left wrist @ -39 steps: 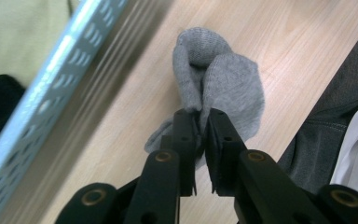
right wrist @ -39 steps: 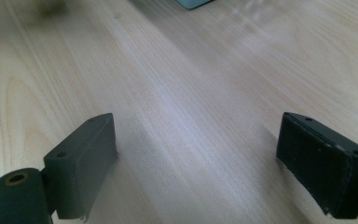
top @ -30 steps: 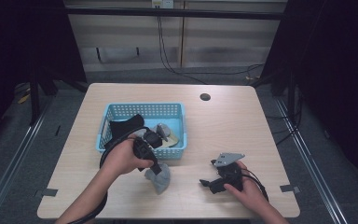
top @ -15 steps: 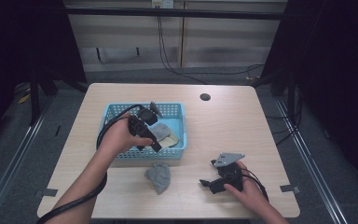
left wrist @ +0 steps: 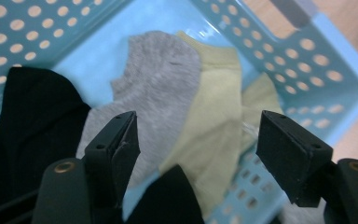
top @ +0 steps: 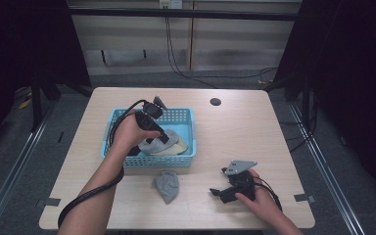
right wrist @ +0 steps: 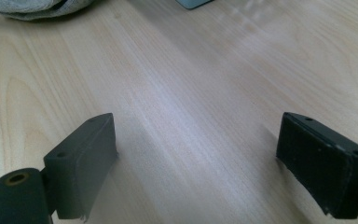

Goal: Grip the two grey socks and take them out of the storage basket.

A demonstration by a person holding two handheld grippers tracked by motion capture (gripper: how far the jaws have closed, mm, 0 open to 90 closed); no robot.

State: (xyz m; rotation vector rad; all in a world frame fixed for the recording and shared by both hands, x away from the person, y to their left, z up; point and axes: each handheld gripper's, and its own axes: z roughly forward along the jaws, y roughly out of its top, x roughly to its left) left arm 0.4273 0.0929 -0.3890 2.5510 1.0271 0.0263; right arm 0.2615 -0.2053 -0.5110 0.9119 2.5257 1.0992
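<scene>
One grey sock [top: 167, 186] lies crumpled on the tabletop [top: 274, 142], just near of the blue basket [top: 183, 116]; more socks are inside it. The left tool [left wrist: 198, 135] hovers over the basket contents, jaws wide and just been opening, nothing between them. In the left gripper view it looks down on a grey sock in the basket [left wrist: 156, 88], w/ a pale yellow sock [left wrist: 214, 126] overlapping it to the right and black fabric [left wrist: 28, 126] to the left. The right tool [right wrist: 196, 158] rests low over bare wood at near right, jaws wide apart, empty.

Next pick, prob. the grey one in the basket: drop straight down, pinch a raised fold, not flat cloth; keep clear of the yellow edge so 2 don't lift together. Avoid snagging the perforated wall.

Socks: soft knit, limp. Basket: rigid plastic, round holes, rectangular. Tabletop: smooth light wood grain.
</scene>
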